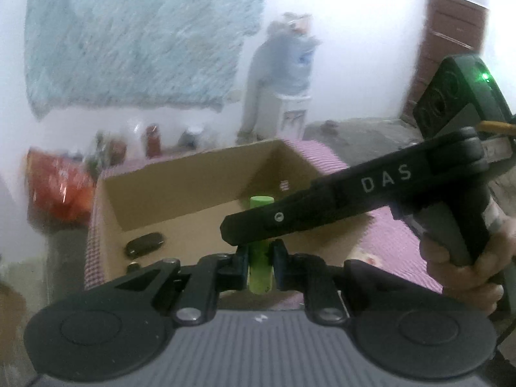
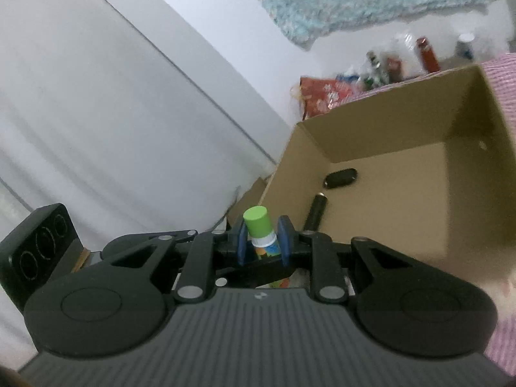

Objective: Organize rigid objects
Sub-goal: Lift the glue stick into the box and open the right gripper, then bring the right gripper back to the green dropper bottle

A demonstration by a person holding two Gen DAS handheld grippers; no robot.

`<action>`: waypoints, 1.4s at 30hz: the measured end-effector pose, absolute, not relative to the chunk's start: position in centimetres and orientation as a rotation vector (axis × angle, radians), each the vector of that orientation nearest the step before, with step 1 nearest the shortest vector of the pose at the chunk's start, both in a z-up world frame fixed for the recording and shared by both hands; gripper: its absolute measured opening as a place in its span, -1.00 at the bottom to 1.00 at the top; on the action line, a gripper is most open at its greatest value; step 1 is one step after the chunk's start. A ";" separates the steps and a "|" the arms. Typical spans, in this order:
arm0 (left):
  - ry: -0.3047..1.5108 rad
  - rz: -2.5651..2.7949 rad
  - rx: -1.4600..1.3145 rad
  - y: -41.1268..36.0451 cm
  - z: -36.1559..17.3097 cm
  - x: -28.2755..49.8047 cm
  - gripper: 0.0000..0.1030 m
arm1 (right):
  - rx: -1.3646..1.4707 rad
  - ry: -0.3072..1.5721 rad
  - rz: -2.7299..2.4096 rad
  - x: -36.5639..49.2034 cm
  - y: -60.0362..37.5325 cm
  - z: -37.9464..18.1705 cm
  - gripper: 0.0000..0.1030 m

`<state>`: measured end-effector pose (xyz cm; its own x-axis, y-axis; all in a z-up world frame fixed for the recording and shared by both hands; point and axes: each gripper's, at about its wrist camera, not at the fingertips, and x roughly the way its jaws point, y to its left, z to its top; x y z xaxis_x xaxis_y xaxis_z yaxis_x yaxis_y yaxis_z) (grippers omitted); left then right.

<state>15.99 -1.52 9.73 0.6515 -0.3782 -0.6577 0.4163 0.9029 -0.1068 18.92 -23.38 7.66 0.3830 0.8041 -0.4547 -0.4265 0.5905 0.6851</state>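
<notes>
A green-capped bottle (image 1: 260,264) is held upright between both grippers. My left gripper (image 1: 260,261) is shut on its lower body. My right gripper (image 2: 262,240) is shut on its upper part, just under the green cap (image 2: 255,221); its finger (image 1: 290,222) crosses in front of the bottle in the left wrist view. An open cardboard box (image 1: 193,174) stands behind on the pink checked cloth (image 1: 396,245). Inside the box (image 2: 387,200) lie a dark oval case (image 2: 341,177) and a black cylinder (image 2: 316,213). The case also shows in the left wrist view (image 1: 144,243).
A red patterned bag (image 1: 58,187) and several jars and bottles (image 1: 153,140) stand behind the box by the wall. A water dispenser (image 1: 292,96) stands at the back. A light blue cloth (image 1: 138,32) hangs on the wall.
</notes>
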 end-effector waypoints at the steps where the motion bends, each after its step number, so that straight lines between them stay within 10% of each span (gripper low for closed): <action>1: 0.759 -0.440 0.041 -1.1 9.5 17.3 -0.69 | 0.503 0.889 0.832 20.6 -22.6 7.3 -0.63; 20: 0.991 -0.308 0.092 0.5 4.2 25.5 -0.37 | 0.621 1.327 0.755 33.5 -17.2 -3.5 -0.33; 42: 0.752 -0.301 -0.010 2.8 12.6 15.9 0.24 | 0.630 0.948 0.762 23.7 -26.8 8.0 0.47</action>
